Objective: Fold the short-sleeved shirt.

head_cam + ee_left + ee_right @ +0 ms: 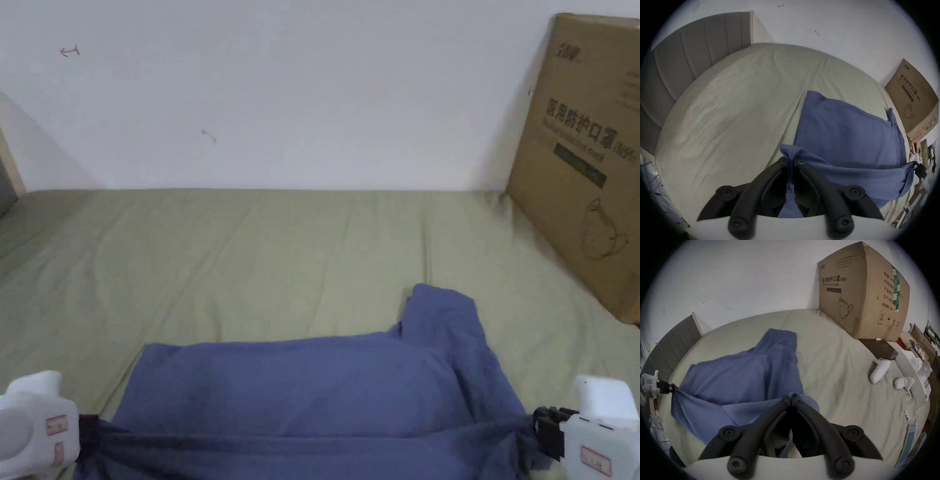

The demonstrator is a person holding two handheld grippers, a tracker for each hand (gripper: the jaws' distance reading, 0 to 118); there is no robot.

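Pinching the near edge of the blue short-sleeved shirt (pixel 300 387) at its two ends, the left gripper (pixel 790 160) and the right gripper (pixel 790 398) each have their jaws drawn together on a gathered bit of cloth, which shows squeezed between the black jaws in each gripper view. Between them that edge is pulled into a taut band lifted off the olive bedsheet (pixel 250 250), while the rest of the shirt lies spread on the bed ahead, one sleeve (pixel 440 312) sticking out toward the wall on the right side. A cardboard box (pixel 587 156) stands on the bed's right, well apart from the shirt.
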